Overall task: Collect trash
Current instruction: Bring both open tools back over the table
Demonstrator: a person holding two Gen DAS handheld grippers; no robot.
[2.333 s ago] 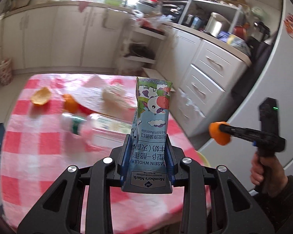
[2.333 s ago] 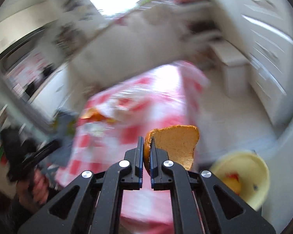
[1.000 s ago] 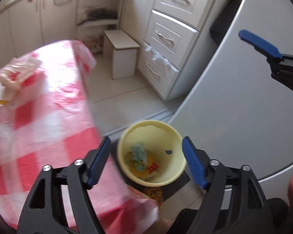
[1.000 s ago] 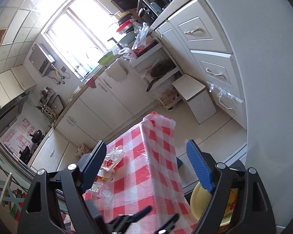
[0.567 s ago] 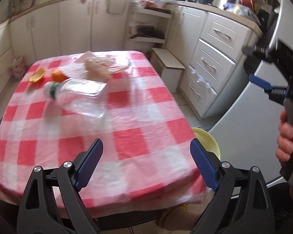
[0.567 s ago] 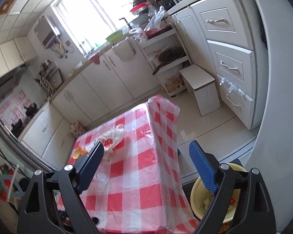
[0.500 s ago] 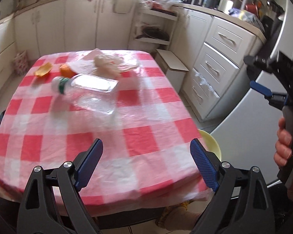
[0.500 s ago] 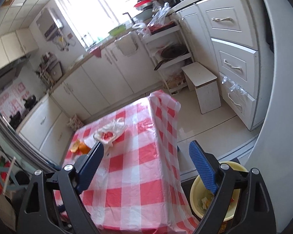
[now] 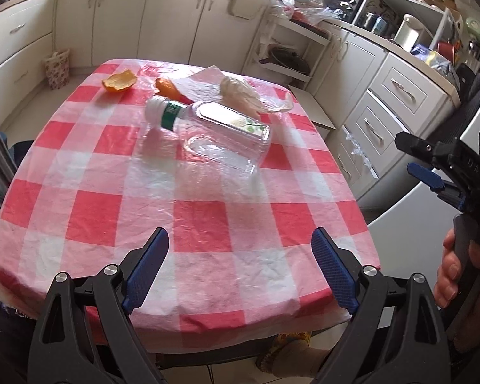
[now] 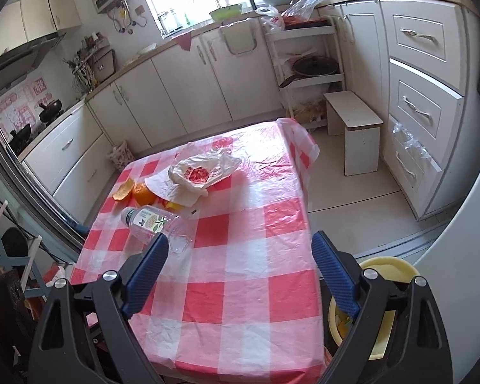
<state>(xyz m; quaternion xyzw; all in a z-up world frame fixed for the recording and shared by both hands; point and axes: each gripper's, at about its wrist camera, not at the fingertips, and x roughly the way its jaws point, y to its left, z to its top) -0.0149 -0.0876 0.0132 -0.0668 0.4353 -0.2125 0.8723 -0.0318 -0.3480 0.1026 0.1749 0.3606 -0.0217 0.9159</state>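
Note:
An empty clear plastic bottle (image 9: 208,131) (image 10: 153,224) lies on its side on the red-and-white checked table (image 9: 188,211) (image 10: 240,256). Beyond it lie orange peel (image 9: 119,80) (image 10: 124,190), an orange piece (image 9: 168,87) (image 10: 143,194) and a crumpled plastic bag (image 9: 243,94) (image 10: 201,172) on white paper. My left gripper (image 9: 240,264) hangs open and empty over the table's near edge. My right gripper (image 10: 240,265) is open and empty above the table's near right side; it also shows as the right gripper (image 9: 428,163) at the left wrist view's right edge. A yellow trash bin (image 10: 384,272) stands on the floor beside the table.
White kitchen cabinets (image 10: 182,73) line the far wall and drawers (image 10: 419,73) the right. A small white stool (image 10: 355,128) and a shelf rack with a pan (image 10: 307,64) stand past the table. A hand (image 9: 451,272) holds the right gripper's handle.
Both grippers have swung from over the yellow bin back to face the table and their jaws have widened a little. The milk carton and peel held earlier are gone from the jaws.

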